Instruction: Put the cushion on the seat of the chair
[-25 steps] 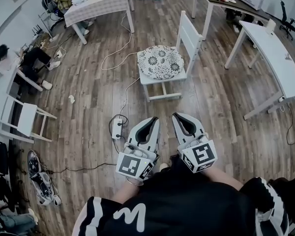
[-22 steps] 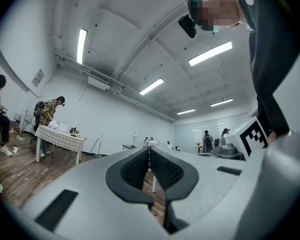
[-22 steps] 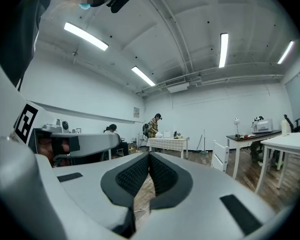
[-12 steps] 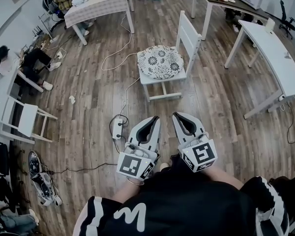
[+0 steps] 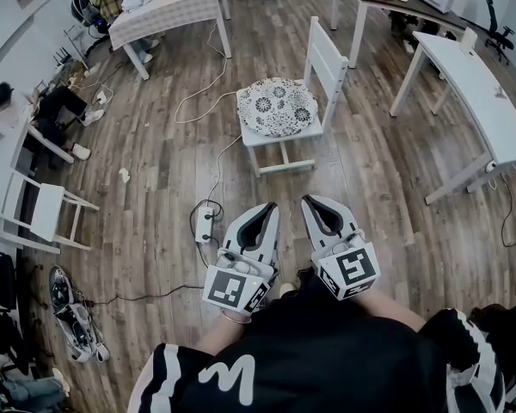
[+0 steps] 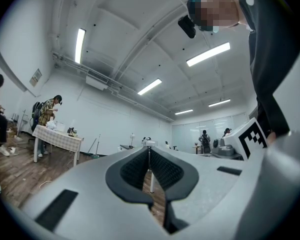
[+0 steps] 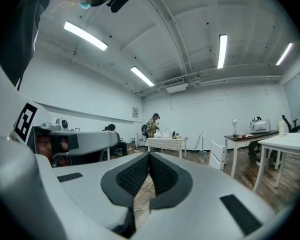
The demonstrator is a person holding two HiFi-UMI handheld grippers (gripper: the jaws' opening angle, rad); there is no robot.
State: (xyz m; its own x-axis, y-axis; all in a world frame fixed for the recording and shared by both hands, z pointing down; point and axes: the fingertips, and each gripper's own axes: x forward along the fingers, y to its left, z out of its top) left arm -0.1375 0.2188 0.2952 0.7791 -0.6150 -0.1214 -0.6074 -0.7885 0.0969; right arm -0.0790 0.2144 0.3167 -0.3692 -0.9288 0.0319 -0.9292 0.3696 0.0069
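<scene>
On one chair (image 5: 327, 58), one cushion (image 5: 278, 107); left tongs (image 5: 271, 207) and right tongs (image 5: 308, 202) both closed, empty.

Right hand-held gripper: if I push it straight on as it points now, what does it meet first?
Nothing near: bare floor lies ahead. The chair stands right of that line. The far checked table looks first in it, though depth is unclear.
</scene>
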